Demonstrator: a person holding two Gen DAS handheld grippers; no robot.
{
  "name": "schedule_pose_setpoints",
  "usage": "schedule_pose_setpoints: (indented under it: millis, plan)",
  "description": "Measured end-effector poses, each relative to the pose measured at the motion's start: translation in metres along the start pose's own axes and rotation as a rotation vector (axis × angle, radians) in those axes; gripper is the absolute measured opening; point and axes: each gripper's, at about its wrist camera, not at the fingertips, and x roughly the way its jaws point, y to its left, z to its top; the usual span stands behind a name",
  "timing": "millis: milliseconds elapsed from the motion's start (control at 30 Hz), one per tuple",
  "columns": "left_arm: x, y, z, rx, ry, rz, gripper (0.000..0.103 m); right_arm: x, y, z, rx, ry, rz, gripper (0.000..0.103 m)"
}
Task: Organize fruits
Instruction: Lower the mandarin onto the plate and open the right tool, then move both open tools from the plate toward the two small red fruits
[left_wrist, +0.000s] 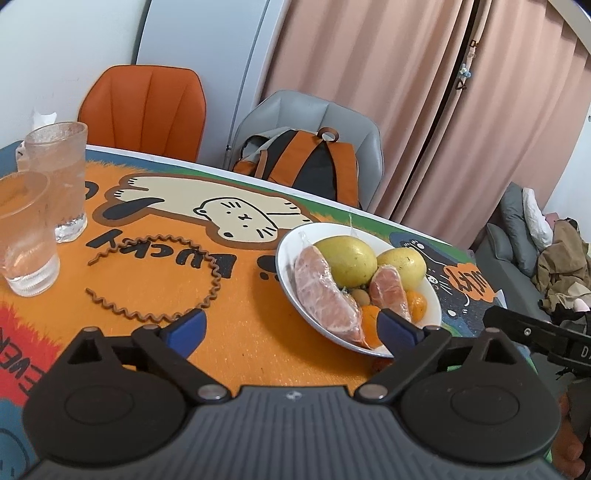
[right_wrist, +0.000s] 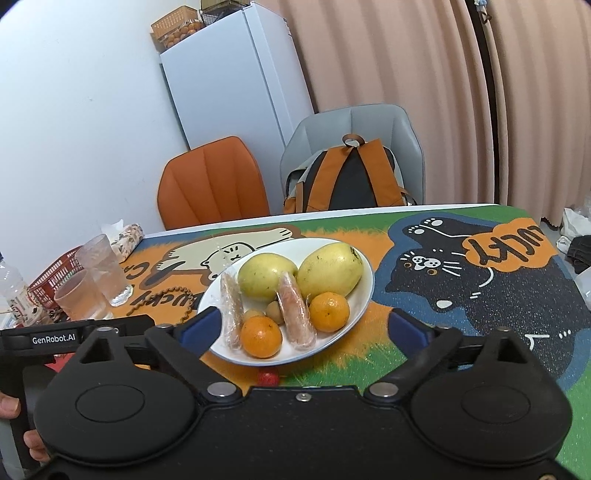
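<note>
The right gripper (right_wrist: 306, 326) hangs over the cartoon-cat tablecloth (right_wrist: 461, 295) with its blue-padded jaws spread wide and nothing between them, its left finger overlapping the near rim of the white plate (right_wrist: 364, 295). On the plate lie two yellow-green fruits (right_wrist: 266, 277), two plastic-wrapped pomelo wedges (right_wrist: 293, 314), two oranges (right_wrist: 328, 311) and a couple of small brown fruits (right_wrist: 275, 307), perhaps longans. A small red thing (right_wrist: 267, 378), too hidden to name, sits just in front of the plate, and two glasses (right_wrist: 103, 275) stand well to the left.
</note>
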Motion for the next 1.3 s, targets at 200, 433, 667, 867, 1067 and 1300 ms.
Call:
schedule_pose_setpoints:
  millis: [200,433,667,867,1067,1300]
  plan:
    - [-0.010,-0.003,-0.006,-0.009,-0.010,-0.016,0.103,-0.008,-0.003,-0.006,0.021,-0.010,0.004,0.103]
    - [-0.017,-0.009,-0.015,-0.003,-0.006,-0.020,0.103,-0.015,-0.006,-0.015,0.024,-0.006,0.012,0.103]
    - [-0.023,-0.014,-0.026,-0.011,-0.010,-0.019,0.103,-0.023,-0.009,-0.021,0.016,-0.001,0.014,0.103]
    - [-0.025,-0.016,-0.037,-0.041,-0.010,-0.020,0.103,-0.027,-0.011,-0.026,-0.010,0.025,0.024,0.103]
    - [-0.026,-0.023,-0.048,-0.043,-0.015,-0.017,0.103,-0.032,-0.015,-0.032,-0.024,0.035,0.032,0.103]
    - [-0.026,-0.027,-0.059,-0.041,-0.025,-0.015,0.103,-0.035,-0.023,-0.040,-0.013,0.058,0.045,0.103]
